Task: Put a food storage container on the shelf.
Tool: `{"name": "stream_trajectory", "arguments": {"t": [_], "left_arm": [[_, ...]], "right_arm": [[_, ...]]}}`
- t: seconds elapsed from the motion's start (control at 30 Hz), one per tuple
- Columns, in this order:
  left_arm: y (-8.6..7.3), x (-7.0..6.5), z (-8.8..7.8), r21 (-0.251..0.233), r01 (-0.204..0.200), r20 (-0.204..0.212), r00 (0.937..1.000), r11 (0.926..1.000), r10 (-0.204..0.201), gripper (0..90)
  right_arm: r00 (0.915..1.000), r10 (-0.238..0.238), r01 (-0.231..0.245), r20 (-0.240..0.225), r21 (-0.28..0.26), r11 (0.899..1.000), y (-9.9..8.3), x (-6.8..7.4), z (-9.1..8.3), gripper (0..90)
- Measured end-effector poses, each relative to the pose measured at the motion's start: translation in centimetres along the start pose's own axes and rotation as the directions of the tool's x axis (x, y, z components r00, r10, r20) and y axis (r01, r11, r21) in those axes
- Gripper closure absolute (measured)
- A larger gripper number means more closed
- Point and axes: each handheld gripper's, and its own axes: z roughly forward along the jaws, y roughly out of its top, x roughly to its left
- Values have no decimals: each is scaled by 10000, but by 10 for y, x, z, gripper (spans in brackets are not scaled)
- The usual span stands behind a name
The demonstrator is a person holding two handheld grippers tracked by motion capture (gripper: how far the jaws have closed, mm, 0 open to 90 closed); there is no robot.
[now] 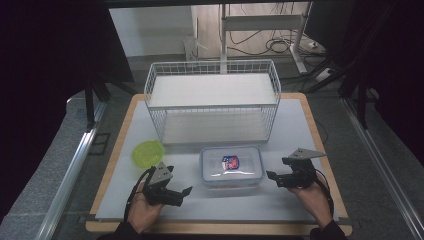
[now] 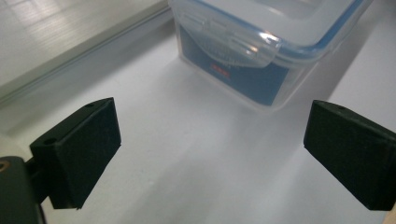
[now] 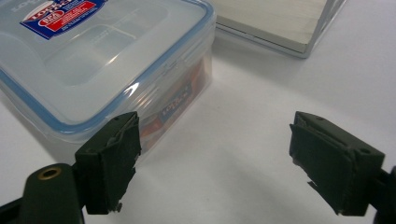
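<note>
Clear box, red/blue label, text unreadable

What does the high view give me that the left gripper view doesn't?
High view alone: the wire rack, the green bowl, the right gripper right of the box, and the red-and-blue sticker on the lid. Left gripper view alone: the box's clear side latch close up, and nothing between the open fingers. Both: the box, the left gripper, the white table.
</note>
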Motion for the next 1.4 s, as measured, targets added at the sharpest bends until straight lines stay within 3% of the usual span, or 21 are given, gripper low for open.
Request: {"name": "stream_trajectory", "arguments": {"t": [0.27,0.33,0.43,0.57,0.63,0.7,0.9,1.03,1.1,1.13,1.17,1.2,1.27,1.3,1.33,1.37,1.4], "left_arm": [[9,2,4,303,401,321,9986,9987,-411,51],[15,4,4,211,667,511,9964,9976,-677,49],[20,5,5,149,805,703,9942,9966,-814,43],[30,7,10,299,895,882,9919,9955,-918,32],[35,8,14,200,1073,1305,9854,9940,-1090,25],[37,9,17,250,1093,1370,9843,9937,-1117,25],[42,12,33,550,1354,1848,9723,9893,-1434,28],[46,12,46,843,1416,2020,9669,9863,-1561,28],[47,12,54,976,1606,2195,9591,9822,-1787,27],[49,14,59,1069,1823,2444,9481,9774,-2035,22],[49,15,62,1128,1918,2540,9430,9749,-2149,19],[49,15,62,1128,1918,2540,9430,9749,-2149,12],[50,18,68,1278,2124,2805,9292,9688,-2408,10],[51,18,71,1308,2257,2933,9214,9654,-2551,8],[52,19,76,1535,2287,3250,9070,9613,-2677,5],[52,19,76,1535,2287,3250,9070,9613,-2677,4],[53,18,80,1664,2439,3323,8984,9554,-2872,0]], "right_arm": [[9990,387,-384,219,-140,9992,2,-4,-3,92],[9984,472,-468,309,-147,9988,4,-4,-5,90],[9982,592,-591,70,-156,9981,7,-4,-6,90],[9993,368,-369,-97,-124,9992,14,3,-5,90],[9995,275,-276,-152,-67,9996,19,9,-3,74],[9994,297,-297,-200,15,9996,21,10,-2,59],[9932,630,-592,-983,409,9974,27,16,5,11],[9847,770,-683,-1561,607,9958,34,19,12,64],[9829,804,-699,-1658,683,9952,36,19,15,79],[9784,889,-720,-1865,955,9928,37,19,21,92],[9777,918,-736,-1888,1012,9921,38,19,23,101],[9777,918,-736,-1888,1012,9921,38,19,23,101],[9728,1083,-837,-2050,1251,9886,38,18,30,111],[9681,1222,-947,-2188,1324,9867,39,17,32,116],[9575,1496,-1168,-2465,1426,9829,40,15,37,115],[9575,1496,-1168,-2465,1426,9829,40,15,37,115],[9450,1800,-1389,-2731,1633,9768,40,12,41,101]]}}
